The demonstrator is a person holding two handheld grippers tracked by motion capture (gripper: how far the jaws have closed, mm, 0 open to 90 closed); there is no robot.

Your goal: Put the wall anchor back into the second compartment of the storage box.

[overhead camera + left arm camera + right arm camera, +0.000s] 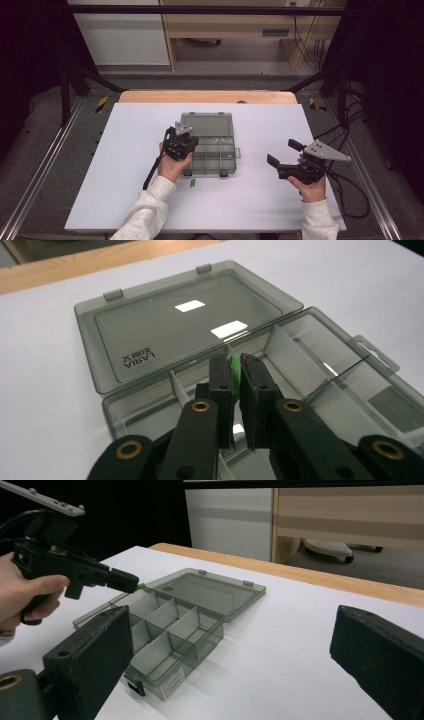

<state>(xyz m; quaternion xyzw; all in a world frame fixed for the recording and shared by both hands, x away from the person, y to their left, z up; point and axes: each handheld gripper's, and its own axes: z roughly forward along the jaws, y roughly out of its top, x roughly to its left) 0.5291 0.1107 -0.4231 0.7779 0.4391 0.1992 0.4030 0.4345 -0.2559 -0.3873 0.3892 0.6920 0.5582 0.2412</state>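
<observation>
The left gripper pinches a small green piece, thin and light, by its flat faces above the open compartment box; the right gripper rests open on the surface.

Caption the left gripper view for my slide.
Left hand-held gripper pinches a small green piece above the open compartment box.

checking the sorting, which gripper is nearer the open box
Left. The left gripper hangs over the box, pinching a green piece. The right gripper waits off to the box's right, jaws open.
</observation>
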